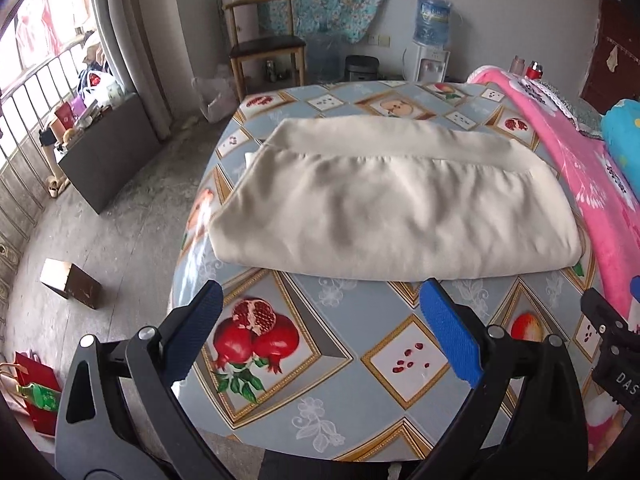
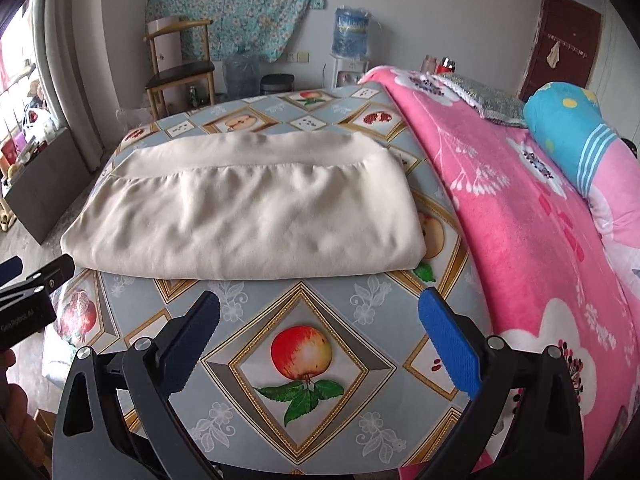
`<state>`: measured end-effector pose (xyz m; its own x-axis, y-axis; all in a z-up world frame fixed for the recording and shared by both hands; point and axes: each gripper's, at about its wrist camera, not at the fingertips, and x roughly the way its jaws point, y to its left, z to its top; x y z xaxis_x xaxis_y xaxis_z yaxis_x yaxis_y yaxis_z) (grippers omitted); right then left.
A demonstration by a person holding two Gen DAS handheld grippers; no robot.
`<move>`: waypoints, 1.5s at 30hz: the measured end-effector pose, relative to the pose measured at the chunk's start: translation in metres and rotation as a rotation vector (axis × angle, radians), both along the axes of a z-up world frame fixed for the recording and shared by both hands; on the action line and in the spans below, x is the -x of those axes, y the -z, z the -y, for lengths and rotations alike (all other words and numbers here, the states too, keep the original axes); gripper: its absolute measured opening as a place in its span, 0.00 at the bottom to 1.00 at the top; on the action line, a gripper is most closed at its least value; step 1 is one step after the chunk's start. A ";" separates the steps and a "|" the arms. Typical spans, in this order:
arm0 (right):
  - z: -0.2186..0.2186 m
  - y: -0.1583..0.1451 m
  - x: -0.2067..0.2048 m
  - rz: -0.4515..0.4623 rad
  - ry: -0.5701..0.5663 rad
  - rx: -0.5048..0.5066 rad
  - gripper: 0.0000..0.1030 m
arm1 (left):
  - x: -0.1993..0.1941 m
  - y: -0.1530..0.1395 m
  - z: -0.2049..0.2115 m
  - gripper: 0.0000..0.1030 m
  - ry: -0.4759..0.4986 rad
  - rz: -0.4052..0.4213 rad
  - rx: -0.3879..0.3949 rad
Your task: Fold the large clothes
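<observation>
Fruit-print tablecloth (image 1: 328, 408) bears folded cream garment (image 1: 384, 208); left gripper (image 1: 322, 332), right gripper (image 2: 320, 332) hover level, agape, empty.

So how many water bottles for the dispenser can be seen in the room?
2. One blue water bottle sits on top of the white dispenser by the far wall. One clear empty bottle stands on the floor left of it. Others may be hidden.

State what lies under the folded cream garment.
The cream garment rests on the fruit-patterned tablecloth, which shows all round it. The pattern directly beneath is covered.
</observation>
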<state>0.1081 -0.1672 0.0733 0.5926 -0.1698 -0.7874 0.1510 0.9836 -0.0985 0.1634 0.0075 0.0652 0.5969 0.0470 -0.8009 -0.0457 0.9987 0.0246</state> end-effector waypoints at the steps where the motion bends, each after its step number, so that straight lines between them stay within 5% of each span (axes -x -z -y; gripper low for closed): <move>1: 0.000 0.001 -0.002 -0.005 -0.004 -0.002 0.94 | -0.001 0.001 0.001 0.92 0.002 -0.004 -0.002; 45: 0.009 0.011 -0.003 -0.055 0.033 -0.029 0.94 | -0.004 0.008 0.030 0.92 0.108 -0.057 0.018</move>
<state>0.1112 -0.1758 0.0618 0.5424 -0.1649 -0.8238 0.1787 0.9808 -0.0787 0.1671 -0.0226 0.0570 0.5515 -0.0301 -0.8336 0.0630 0.9980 0.0057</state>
